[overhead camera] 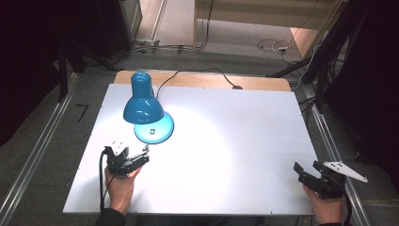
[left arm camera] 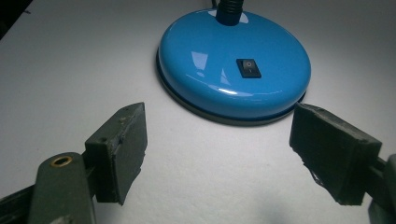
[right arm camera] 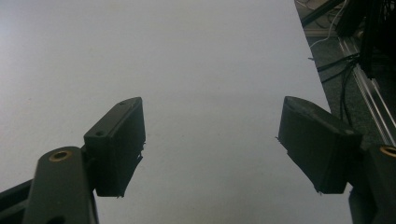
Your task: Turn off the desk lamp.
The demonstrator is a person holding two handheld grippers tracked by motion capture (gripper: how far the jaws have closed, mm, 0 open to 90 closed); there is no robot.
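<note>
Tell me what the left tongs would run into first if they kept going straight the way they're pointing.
Most likely the blue lamp base. The left tongs stand open with nothing between them, aimed over bare table at the base's near edge, below the black switch. How much gap remains is hard to judge.

A recording lab or studio. A white table (overhead camera: 211, 141) stands on grey carpet between metal floor rails (overhead camera: 33, 155), with black curtains (overhead camera: 28, 61) at left and right, loose cables (overhead camera: 277, 47) on the far floor, and stand legs (overhead camera: 324, 52) at far right.
</note>
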